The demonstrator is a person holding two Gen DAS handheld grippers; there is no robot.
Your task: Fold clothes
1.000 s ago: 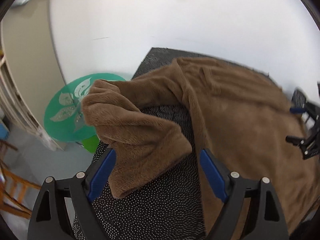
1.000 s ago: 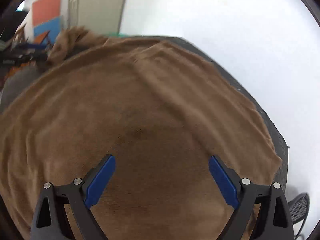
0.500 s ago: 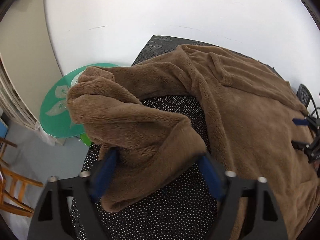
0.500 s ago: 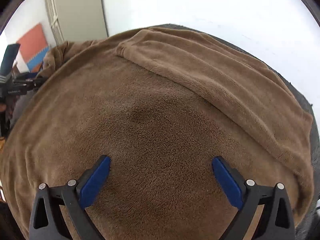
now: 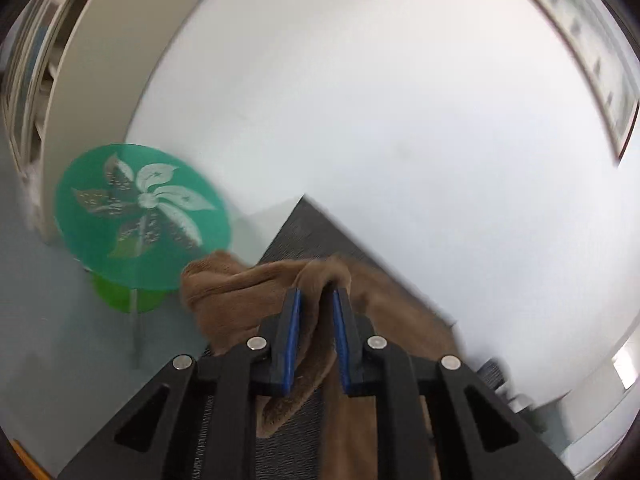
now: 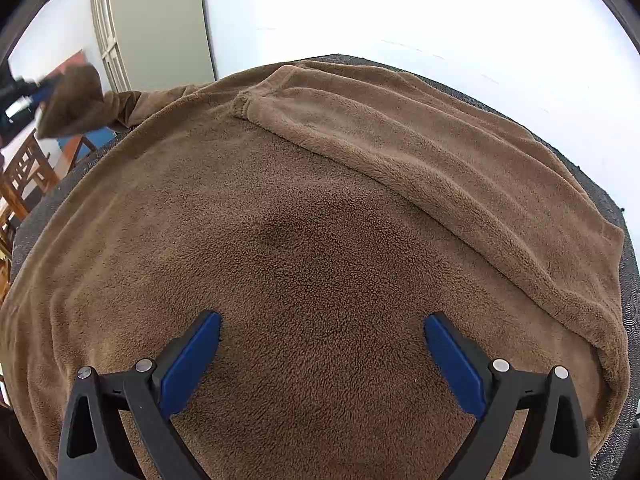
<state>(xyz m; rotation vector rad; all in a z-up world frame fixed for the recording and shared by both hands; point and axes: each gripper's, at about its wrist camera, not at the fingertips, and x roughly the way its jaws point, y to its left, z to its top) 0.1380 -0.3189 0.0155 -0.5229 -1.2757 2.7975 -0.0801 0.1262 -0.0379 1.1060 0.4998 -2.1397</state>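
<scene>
Left tool [image 5: 316,300], jaws just closing, grips one brown sleeve [image 5: 240,284]; right tool [image 6: 322,334] (gaping) hovers over one sweater [image 6: 320,220].

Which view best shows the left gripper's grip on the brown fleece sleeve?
The left wrist view: the left gripper, whose jaws have just been closing, pinches a fold of the brown fleece sleeve between its blue pads. The right wrist view shows only that sleeve end lifted far off at the upper left, blurred.
</scene>
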